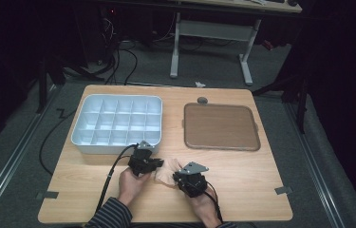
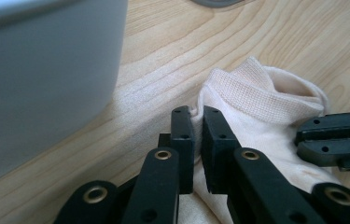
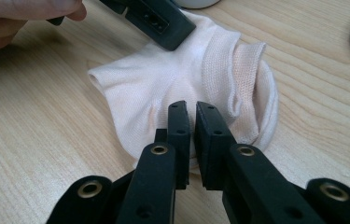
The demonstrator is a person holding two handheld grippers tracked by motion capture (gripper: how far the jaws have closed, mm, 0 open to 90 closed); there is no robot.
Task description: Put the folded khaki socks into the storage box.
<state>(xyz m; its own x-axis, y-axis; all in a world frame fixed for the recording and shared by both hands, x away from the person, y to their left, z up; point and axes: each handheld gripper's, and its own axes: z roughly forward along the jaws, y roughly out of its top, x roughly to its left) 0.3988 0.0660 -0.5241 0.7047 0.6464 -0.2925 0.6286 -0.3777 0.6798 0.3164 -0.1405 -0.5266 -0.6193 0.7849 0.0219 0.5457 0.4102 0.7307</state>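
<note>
I am pinching the little sock [image 1: 164, 175] with both grippers, my left gripper [image 1: 158, 164] at its ten o'clock edge and my right gripper [image 1: 177, 176] at its four o'clock edge, on the table [image 1: 242, 175] just below the white box [image 1: 117, 122].

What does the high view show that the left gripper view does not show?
The high view alone gives the brown tray, the grid of compartments inside the white organizer box and the person's hands. The left gripper view alone gives the sock's ribbed cuff and the left gripper shut on its fabric. Both give the pale sock, the wooden table and the right gripper.
</note>
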